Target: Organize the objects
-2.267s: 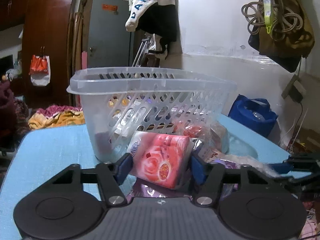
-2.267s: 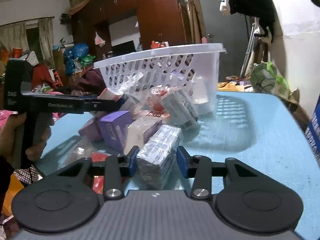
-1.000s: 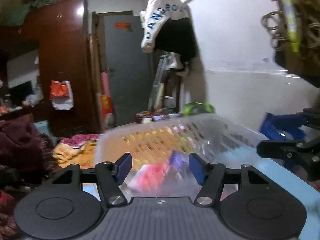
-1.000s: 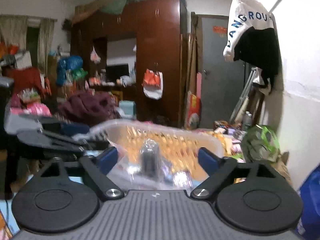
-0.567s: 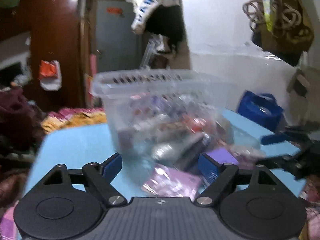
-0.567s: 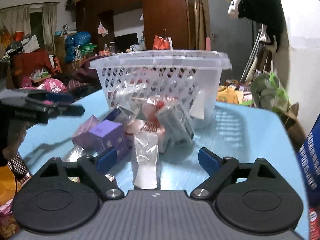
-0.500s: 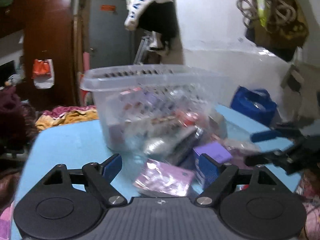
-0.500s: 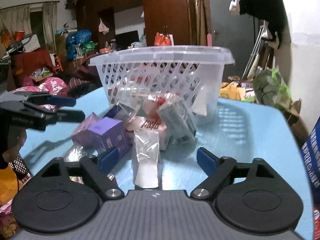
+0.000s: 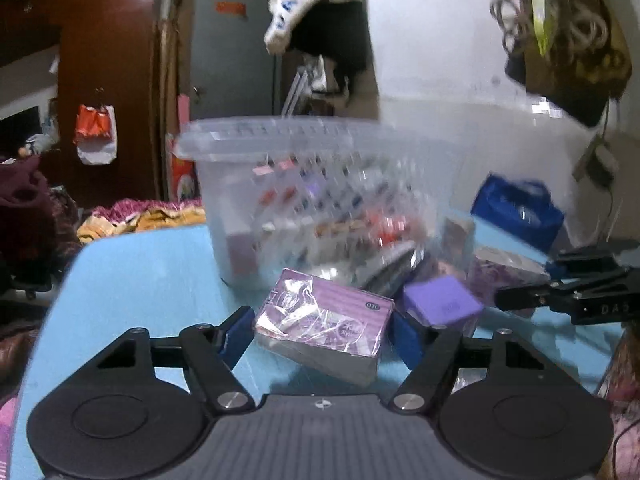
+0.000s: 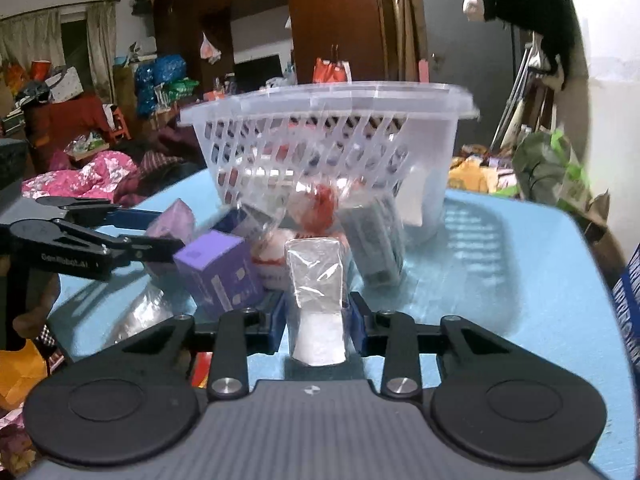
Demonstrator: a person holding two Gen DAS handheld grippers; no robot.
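The light blue table (image 10: 520, 280) filled the lower half of both views. On it, in the middle of each frame, stood the clear perforated plastic basket (image 10: 328, 128), with some packs already inside. A loose pile of small packs lay in front of the basket, touching its wall.

The left gripper (image 9: 318, 334) sat at the lower middle of its frame. Its jaws were at a middle width on both sides of the purple film-wrapped flat box (image 9: 324, 318), close to its short ends; whether they pressed it could not be told. This box seemed light and stiff, but the glossy film was probably slippery, so a hold across the short ends looked best.

The right gripper (image 10: 318, 320) had its jaws narrow, closed on the white pack in clear wrap (image 10: 318, 280), which stood upright just beside the purple cardboard cube box (image 10: 220, 270). This pack also looked light and slippery.
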